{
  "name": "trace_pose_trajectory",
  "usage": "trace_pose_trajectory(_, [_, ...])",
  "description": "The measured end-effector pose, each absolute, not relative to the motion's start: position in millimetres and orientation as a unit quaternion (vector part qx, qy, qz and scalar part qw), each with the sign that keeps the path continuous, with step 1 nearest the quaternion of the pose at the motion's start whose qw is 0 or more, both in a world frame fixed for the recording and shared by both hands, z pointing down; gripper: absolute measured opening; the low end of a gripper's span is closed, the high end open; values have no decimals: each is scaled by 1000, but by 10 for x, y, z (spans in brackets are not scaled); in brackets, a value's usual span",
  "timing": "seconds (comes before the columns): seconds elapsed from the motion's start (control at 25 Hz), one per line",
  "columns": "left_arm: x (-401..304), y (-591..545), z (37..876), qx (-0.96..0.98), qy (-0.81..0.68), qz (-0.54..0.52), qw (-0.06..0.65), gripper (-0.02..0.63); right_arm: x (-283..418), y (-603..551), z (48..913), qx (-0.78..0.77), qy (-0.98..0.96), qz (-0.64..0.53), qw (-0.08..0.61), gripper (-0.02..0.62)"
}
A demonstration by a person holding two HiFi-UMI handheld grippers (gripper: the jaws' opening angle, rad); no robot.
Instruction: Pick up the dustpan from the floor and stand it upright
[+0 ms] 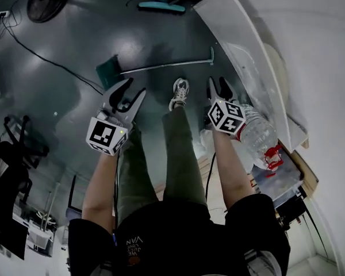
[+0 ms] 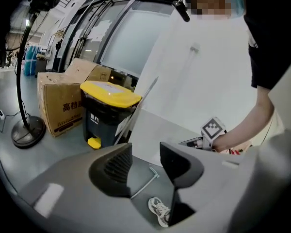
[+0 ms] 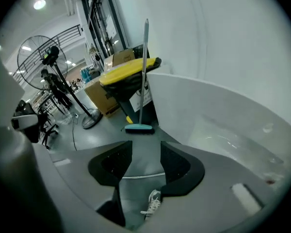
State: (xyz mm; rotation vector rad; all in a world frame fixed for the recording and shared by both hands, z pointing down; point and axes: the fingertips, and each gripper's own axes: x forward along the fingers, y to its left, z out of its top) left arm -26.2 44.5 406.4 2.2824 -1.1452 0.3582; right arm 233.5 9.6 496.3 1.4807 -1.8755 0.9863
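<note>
My left gripper [image 1: 133, 88] and right gripper [image 1: 217, 84] have their jaws released and empty, ready for a grasp. The green plastic dustpan with a long metal handle [image 1: 108, 72] lies flat on the glossy grey floor [image 1: 75, 39] just beyond them, its handle running right.

Workshop/lab-type hall: grey coated floor [image 1: 161, 33] w/ loose cable [image 1: 46, 59], pedestal fan [image 3: 40, 57], cardboard box [image 2: 58, 106], yellow-lid pedal bin [image 2: 106, 115], glazed partition [image 2: 111, 38].
</note>
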Motion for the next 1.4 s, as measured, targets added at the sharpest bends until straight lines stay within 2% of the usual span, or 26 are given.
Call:
trace_pose_trajectory(0.6, [60,381,5754,843,-384,187,327,213,2962,-26,7267,549,-635,396,373,160])
trace_pose_trajectory(0.88, [101,377,6418,837,-391,180,339,215,3224,35,8193,534,-608,398,432,161])
trace_pose_trajectory(1.4, [246,703,7408,828,-355,217,375,215,3726,-322,9258,547,-575,391,467,160])
